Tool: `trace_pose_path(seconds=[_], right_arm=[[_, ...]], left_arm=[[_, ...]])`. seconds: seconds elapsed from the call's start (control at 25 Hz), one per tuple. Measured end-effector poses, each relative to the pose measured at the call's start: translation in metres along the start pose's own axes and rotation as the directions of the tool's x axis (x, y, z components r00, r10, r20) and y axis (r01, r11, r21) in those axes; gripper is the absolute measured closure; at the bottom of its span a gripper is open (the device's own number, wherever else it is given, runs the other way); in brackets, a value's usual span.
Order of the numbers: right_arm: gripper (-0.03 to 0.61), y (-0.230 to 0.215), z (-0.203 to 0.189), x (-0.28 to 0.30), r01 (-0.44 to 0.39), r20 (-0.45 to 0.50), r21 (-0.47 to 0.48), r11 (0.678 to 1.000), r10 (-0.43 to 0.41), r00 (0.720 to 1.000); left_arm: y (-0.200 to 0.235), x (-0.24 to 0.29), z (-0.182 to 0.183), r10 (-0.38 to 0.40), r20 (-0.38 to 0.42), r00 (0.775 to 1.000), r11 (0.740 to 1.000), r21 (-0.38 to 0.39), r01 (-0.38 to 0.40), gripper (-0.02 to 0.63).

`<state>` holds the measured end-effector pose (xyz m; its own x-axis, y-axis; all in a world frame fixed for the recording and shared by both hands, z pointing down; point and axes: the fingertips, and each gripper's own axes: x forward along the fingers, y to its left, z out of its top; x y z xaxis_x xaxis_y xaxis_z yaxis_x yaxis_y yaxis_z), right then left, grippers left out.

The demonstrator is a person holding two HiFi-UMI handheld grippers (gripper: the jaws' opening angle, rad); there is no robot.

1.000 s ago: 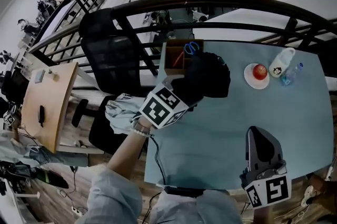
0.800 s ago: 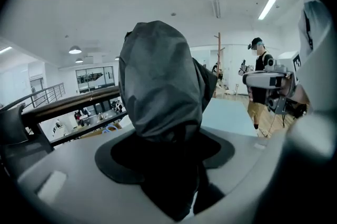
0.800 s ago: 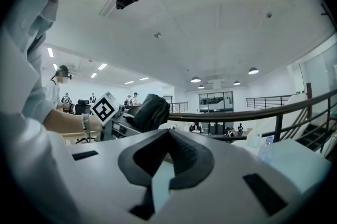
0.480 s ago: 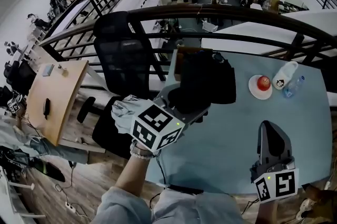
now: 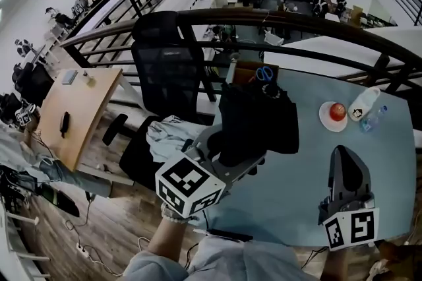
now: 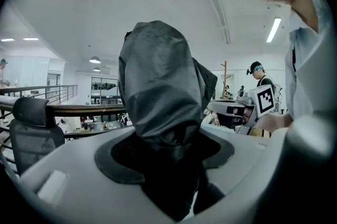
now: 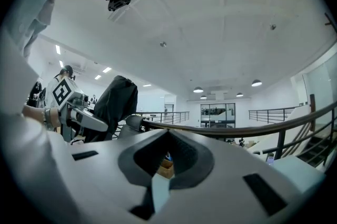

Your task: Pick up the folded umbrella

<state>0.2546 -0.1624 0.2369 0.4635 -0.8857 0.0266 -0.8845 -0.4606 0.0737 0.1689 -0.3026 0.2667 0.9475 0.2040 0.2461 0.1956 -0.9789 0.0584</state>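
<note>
Head view: the left tool (image 5: 232,153) is clamped on the umbrella (image 5: 258,120), a dark, loosely bundled thing held up over the near left part of the desk (image 5: 297,190). It seems clear of the top, though the bundle hides its own underside. Behind it stands a box (image 5: 245,70) with scissors, and to the right, well apart, a plate (image 5: 326,119) with an apple. The right tool (image 5: 345,164) stands idle over the near right edge, its jaws together on nothing.

Left gripper view: the camera looks up toward the ceiling, so this tool points upward and the umbrella rises out of the jaws like a stalk. The jaws grip it low down, with most of the fabric bulk above them. That makes the load top-heavy, I judge. The grip should stay firm and the wrist steady, since a tilt could let the bundle lever round or slip in the pads. Any further rise is best made straight up, away from the box.

Right gripper view: the jaws are closed and empty, and the umbrella shows far left in the other tool. This tool need only stay clear.
</note>
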Motion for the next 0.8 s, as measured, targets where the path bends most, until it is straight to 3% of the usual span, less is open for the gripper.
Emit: trace_pose_path(seconds=[0.4,0.8], right_arm=[[0.580,0.023,0.008,0.019,-0.061,0.024,-0.002,0.998,0.061,0.998],[0.580,0.031,0.011,0.024,-0.084,0.025,-0.010,0.996,0.084,0.996]], left_arm=[[0.009,-0.040,-0.005,0.087,0.068,0.994,0.994,-0.071,-0.082,0.334],[0.009,-0.047,-0.008,0.095,0.081,0.992,0.992,-0.092,-0.087,0.334]])
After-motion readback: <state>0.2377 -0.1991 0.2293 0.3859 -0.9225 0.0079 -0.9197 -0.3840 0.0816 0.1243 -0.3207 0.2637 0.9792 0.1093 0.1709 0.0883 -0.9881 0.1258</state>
